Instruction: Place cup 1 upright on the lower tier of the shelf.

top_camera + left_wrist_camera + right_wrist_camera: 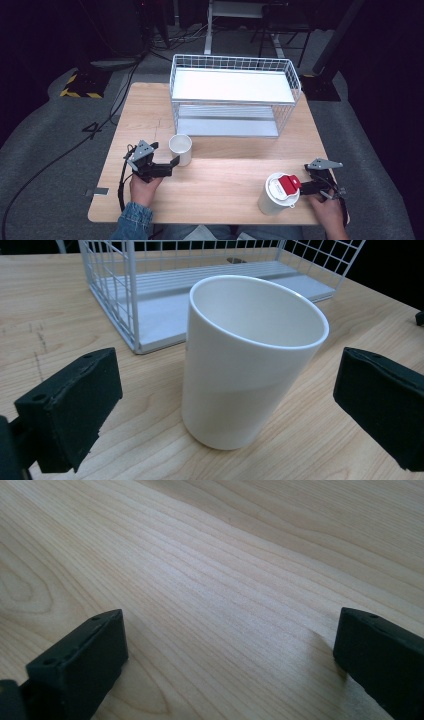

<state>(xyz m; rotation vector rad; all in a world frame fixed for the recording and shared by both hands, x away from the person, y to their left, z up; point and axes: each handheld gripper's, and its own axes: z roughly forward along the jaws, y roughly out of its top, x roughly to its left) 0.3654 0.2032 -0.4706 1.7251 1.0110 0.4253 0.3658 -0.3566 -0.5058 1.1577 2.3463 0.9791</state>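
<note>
Facing the plain white ceramic cup (250, 360), your left gripper (225, 410) has its jaws spread wide, one on each side of it, neither touching. That cup stands upright on the pale wooden table (220, 185), just before the white wire basket rack (235, 95). Your right gripper (230, 655) gapes wide over bare wood, beside the white lidded container with a red flap (278, 192).

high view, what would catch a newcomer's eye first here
The white wire basket stands at the far middle of the wooden table. A plain white cup stands just ahead of the open left gripper, and a white container with a red lid piece stands beside the right gripper.
</note>
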